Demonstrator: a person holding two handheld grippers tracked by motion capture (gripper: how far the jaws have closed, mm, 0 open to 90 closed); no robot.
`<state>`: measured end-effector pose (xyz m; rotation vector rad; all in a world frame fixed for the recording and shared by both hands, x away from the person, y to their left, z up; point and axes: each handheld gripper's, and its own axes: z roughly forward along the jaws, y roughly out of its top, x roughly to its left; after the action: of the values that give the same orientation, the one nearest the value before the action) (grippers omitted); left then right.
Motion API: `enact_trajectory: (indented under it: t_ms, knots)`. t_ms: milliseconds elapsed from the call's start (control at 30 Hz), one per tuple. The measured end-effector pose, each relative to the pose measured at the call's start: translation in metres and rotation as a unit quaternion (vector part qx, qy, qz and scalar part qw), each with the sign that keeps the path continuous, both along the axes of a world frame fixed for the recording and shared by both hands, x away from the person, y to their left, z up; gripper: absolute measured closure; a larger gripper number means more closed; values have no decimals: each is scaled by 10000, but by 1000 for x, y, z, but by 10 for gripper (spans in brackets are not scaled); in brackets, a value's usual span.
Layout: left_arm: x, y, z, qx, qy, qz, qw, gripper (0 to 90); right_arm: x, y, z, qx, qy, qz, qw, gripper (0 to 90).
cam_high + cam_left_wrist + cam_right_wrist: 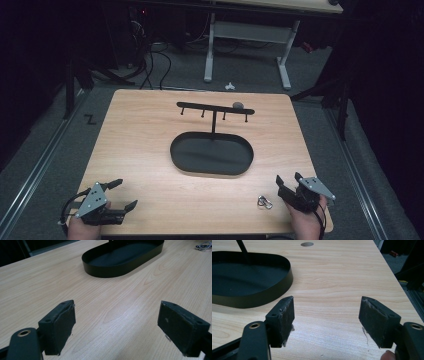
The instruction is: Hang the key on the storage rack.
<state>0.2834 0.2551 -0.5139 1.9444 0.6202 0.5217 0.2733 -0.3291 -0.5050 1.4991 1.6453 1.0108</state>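
A black oval tray [179, 162] lies at the middle of the wooden table [140, 135], and a thin post rises from its far rim to a black crossbar with hooks [200, 107]. A small silvery trinket [264, 202] lies near the front edge, just left of my right gripper [288, 179]. That gripper is open with nothing between its jaws, as the right gripper view [326, 320] confirms. My left gripper [124, 194] rests at the front left corner, open and empty too [117, 325]. In the left gripper view the tray [120, 270] is ahead and the trinket [203, 245] at the far right.
A round grey cap [238, 105] sits in the table near the back right, also seen as a hole cover [307, 244]. Beyond the table a white desk frame [285, 65] and cables stand on the dark floor. Bare wood lies around the tray.
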Motion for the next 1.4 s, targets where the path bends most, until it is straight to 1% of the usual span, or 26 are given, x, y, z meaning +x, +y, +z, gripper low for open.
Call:
enact_trajectory:
  t_ms: [133, 333, 467, 667, 833, 933, 1067, 1100, 1167, 1200, 1233, 1267, 1300, 1333, 1400]
  knots:
    - [-1, 0, 0, 28, 0, -12, 10000, 152, 0, 0, 0, 13, 3, 4, 10000, 290]
    - [-1, 0, 0, 14, 4, -5, 10000, 153, 0, -1, 0, 45, 13, -2, 10000, 291]
    - [0, -1, 0, 12, -16, -19, 10000, 152, 0, -1, 0, 24, 31, 0, 10000, 290]
    - [4, -7, 1, 22, -40, -75, 10000, 153, -6, -5, 0, 14, 63, -4, 10000, 294]
    - [8, -10, 1, -16, -80, -38, 10000, 153, -9, -6, 2, 28, 97, 32, 9999, 304]
    - [13, -15, 2, -76, -108, 4, 9999, 152, -11, -2, 7, -150, 140, 36, 9998, 304]
    - [17, -19, 2, -65, -121, 24, 9999, 152, -10, 1, 7, -196, 195, 54, 9996, 305]
    - [18, -20, 1, -85, -128, 23, 9999, 153, -10, 2, 7, -271, 228, 41, 9994, 301]
    - [20, -20, 2, -254, -159, -33, 9995, 152, -8, 5, 7, -440, 307, 15, 9986, 291]
    - [20, -20, 2, -254, -159, -33, 9995, 152, -7, 6, 8, -471, 308, 30, 9984, 280]
    - [20, -21, 3, -276, -207, 30, 9994, 152, -7, 8, 9, -586, 311, 57, 9978, 269]
    - [21, -21, 3, -300, -218, 83, 9993, 152, -7, 9, 9, -629, 333, 83, 9974, 260]
    - [21, -21, 3, -300, -218, 83, 9993, 152, -7, 9, 9, -629, 333, 83, 9974, 260]
    - [22, -21, 3, -310, -201, 87, 9993, 152, -6, 10, 10, -660, 363, 151, 9970, 250]
    - [22, -21, 3, -279, -209, 100, 9993, 152, -3, 12, 12, -818, 594, 255, 9945, 222]
